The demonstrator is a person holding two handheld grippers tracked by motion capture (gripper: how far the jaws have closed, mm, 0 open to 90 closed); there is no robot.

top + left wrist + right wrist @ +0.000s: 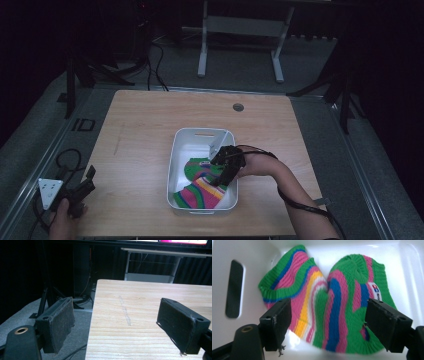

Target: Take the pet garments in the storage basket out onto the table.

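**Two grippers, one knitted piece lying in a white bin**

Two hand-held grippers are at work on a pale wooden table (150,130), seen from the high view. Lower centre of that frame sits a white rectangular plastic bin (179,150) with slot handles. Inside it lies a striped knitted piece of green, pink, blue, yellow and white wool (200,187), crumpled into folds toward the bin's near end.

We see the right gripper (220,175) reaching down into the bin from the right, directly over the knit. In the right gripper view, its two black padded jaws stand wide apart at lower left and lower right, with the striped knit (332,305) between and beyond them. They hold nothing; whether they touch the wool we cannot tell.

The left gripper (82,190) rests at the lower left corner of the high view, well apart from the bin, by the table's edge. In the left gripper view its jaws are also spread wide and empty, over bare wood (140,305).

We judge the step in hand to be the approach for a grasp on the knit. The next move would call for lowering the right jaws onto a raised fold and closing on it, taking enough thickness that the wool does not slip free.
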